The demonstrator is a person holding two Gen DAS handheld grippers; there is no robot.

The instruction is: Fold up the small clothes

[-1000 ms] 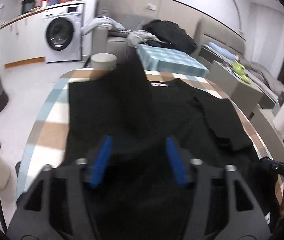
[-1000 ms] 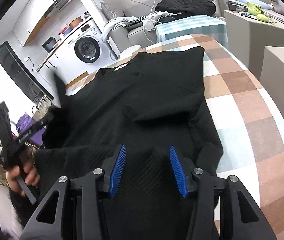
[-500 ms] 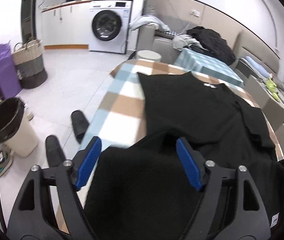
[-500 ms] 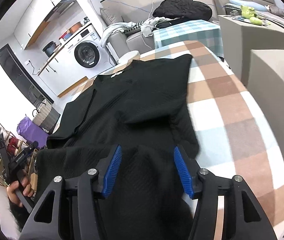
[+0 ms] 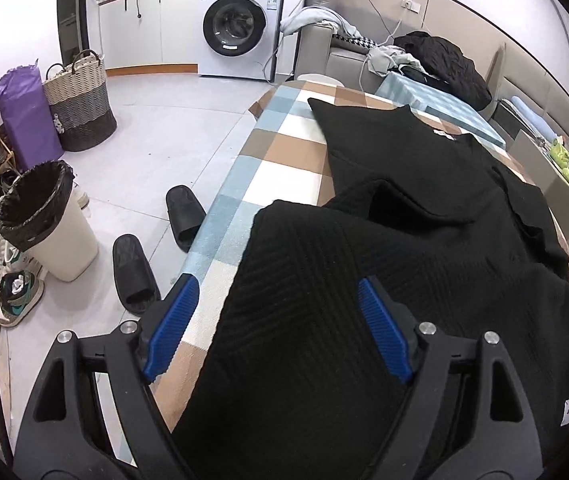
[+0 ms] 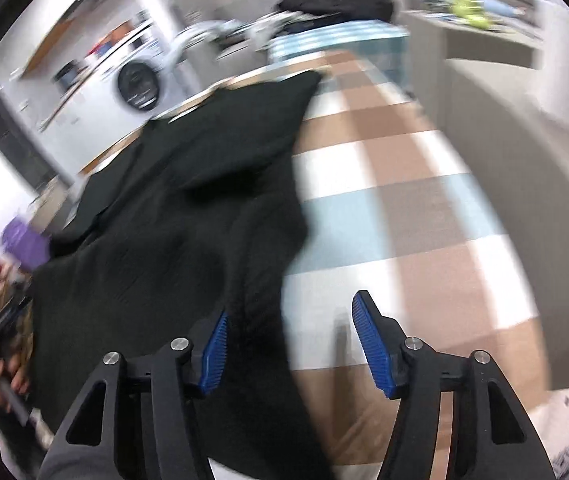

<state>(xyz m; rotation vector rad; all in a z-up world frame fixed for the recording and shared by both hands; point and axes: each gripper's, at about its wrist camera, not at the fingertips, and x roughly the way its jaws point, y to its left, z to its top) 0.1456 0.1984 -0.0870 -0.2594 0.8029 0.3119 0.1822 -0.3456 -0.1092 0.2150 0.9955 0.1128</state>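
Matt black ribbed knit garment point(image 5: 364, 280) on soft checked woven tablecloth point(image 5: 280, 160).

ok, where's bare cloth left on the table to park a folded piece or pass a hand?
Two free strips of the checked tablecloth. One runs between the black garment and the table edge on the washing machine side. The other, in the right wrist view, is wider, between the garment and the grey boxes. The middle and near end are covered by the garment.

A white washing machine point(image 5: 239, 26) stands against the far wall; pale tiled floor point(image 5: 144, 148), woven basket point(image 5: 80, 100), seemingly a grey sofa point(image 5: 344, 60).
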